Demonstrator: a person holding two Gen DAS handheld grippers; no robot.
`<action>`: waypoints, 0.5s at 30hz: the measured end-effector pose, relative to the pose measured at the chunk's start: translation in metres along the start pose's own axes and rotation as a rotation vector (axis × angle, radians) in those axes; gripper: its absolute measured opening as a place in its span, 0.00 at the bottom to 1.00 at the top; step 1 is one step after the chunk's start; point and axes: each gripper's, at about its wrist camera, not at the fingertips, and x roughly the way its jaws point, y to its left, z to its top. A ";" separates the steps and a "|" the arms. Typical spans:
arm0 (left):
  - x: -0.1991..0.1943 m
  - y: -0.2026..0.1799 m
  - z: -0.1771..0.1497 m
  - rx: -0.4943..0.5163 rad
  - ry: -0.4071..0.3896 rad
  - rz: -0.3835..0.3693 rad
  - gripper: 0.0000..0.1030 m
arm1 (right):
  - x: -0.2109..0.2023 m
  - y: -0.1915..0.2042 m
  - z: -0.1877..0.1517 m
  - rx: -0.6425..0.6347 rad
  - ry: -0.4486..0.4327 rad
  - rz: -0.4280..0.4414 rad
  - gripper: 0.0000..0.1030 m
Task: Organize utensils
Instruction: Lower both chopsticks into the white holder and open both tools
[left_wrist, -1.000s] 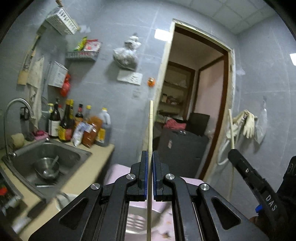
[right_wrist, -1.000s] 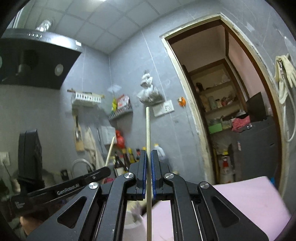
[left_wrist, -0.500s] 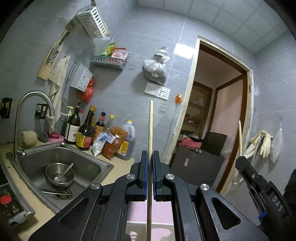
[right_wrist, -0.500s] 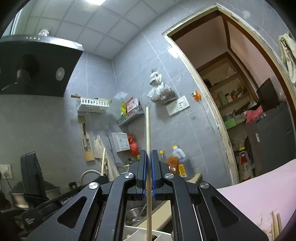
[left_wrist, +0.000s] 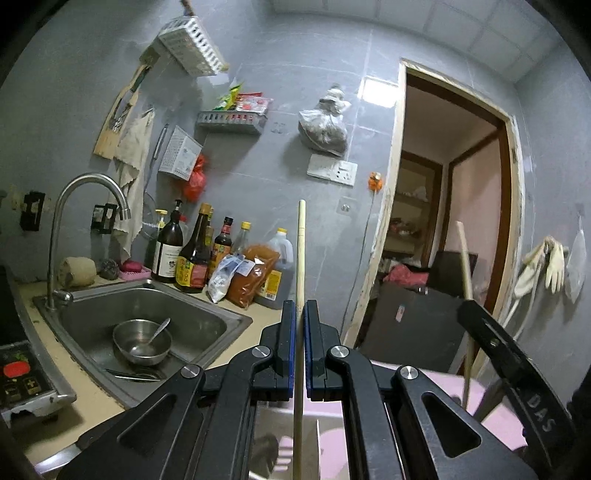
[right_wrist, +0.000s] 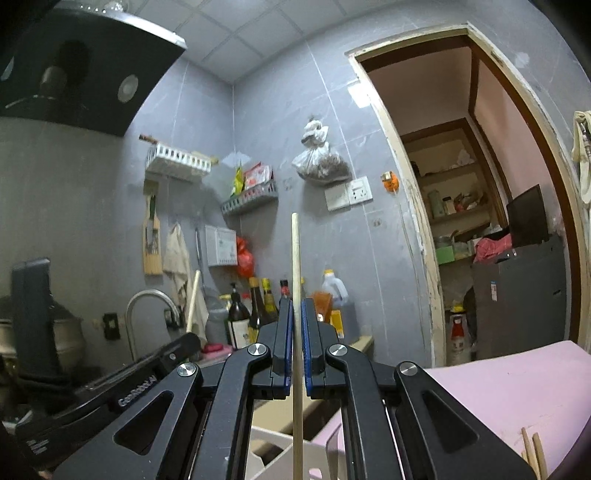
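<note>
Through the left wrist camera, we pinch a wooden chopstick (left_wrist: 301, 258) upright in our left gripper (left_wrist: 300, 321), above a steel sink (left_wrist: 207, 314) holding a metal bowl (left_wrist: 142, 341). Through the right wrist camera, our right gripper (right_wrist: 294, 317) clamps a second chopstick (right_wrist: 295, 258) upright over a white organizer box (right_wrist: 295, 450) beside a pink mat (right_wrist: 517, 384).

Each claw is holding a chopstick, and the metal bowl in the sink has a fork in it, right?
Almost. It's a spoon, not a fork, resting in the bowl in the sink; the left wrist view shows it. The rest holds: the left claw grips a chopstick, and the right claw grips another chopstick.
</note>
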 end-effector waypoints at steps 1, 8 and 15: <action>-0.001 -0.002 -0.001 0.009 0.005 0.001 0.02 | 0.000 0.000 -0.001 -0.002 0.011 0.002 0.03; -0.001 -0.012 -0.015 0.058 0.084 0.001 0.03 | -0.004 -0.002 -0.003 -0.033 0.098 0.030 0.03; -0.003 -0.014 -0.025 0.043 0.182 -0.019 0.07 | -0.012 -0.003 -0.003 -0.058 0.157 0.054 0.04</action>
